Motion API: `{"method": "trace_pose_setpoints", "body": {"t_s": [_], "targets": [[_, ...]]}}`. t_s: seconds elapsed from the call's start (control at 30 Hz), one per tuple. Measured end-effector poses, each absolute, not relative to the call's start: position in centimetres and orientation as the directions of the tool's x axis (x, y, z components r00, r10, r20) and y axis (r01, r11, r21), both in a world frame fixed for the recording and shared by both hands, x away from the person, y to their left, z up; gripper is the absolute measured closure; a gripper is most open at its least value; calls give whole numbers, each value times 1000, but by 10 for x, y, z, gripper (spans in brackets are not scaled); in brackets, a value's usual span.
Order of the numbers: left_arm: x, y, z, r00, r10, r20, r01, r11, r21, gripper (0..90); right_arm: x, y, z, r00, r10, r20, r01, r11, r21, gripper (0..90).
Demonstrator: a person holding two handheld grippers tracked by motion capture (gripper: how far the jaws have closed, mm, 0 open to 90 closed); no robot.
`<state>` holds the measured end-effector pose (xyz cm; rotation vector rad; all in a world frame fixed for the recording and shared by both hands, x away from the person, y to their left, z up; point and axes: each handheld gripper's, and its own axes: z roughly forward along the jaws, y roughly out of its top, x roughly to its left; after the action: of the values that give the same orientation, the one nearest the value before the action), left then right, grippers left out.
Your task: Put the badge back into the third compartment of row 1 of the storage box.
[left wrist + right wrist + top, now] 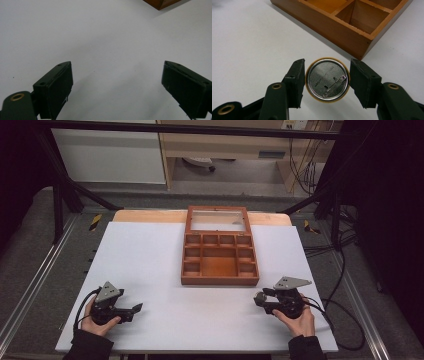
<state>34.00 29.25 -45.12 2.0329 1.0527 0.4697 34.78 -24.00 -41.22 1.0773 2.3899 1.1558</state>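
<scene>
Bench (150, 270) first: a white sheet covers nearly all of it, w/ a strip of bare wood at the far edge, and grey floor plus black frame rails around it. Shelving and cables sit in the upper part of the high view.

Centre of that view, a wooden compartment box (220, 262) lies open, its glazed lid (218, 220) folded back toward the top of frame. Small cells ring one larger middle cell, and all look empty. That probably makes it the drop-off spot.

Right gripper (261, 299), lower right, just off the box's near right corner. It's clamped on a round pin-back badge (327, 79), pads pressing opposite rim edges, metal back and clasp facing the camera. Edge grip keeps the disc flat-ish and free to lower into a cell; the box corner (362, 47) sits just above it in the right gripper view.

Left gripper (132, 312), lower left, well apart from the box. Jaws spread wide w/ nothing between them — just white bench below. Looks parked, out of the way.
</scene>
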Motion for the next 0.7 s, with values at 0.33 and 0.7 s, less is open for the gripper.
{"method": "trace_pose_setpoints", "body": {"t_s": [0.33,0.7], "targets": [[340,292,-451,587,809,-27,519,-350,780,96,350,-242,-408,-675,734,78,509,386,770,476],[340,293,-451,586,810,-27,519,-350,780,96,356,-237,-399,-670,739,73,498,374,783,476]]}}
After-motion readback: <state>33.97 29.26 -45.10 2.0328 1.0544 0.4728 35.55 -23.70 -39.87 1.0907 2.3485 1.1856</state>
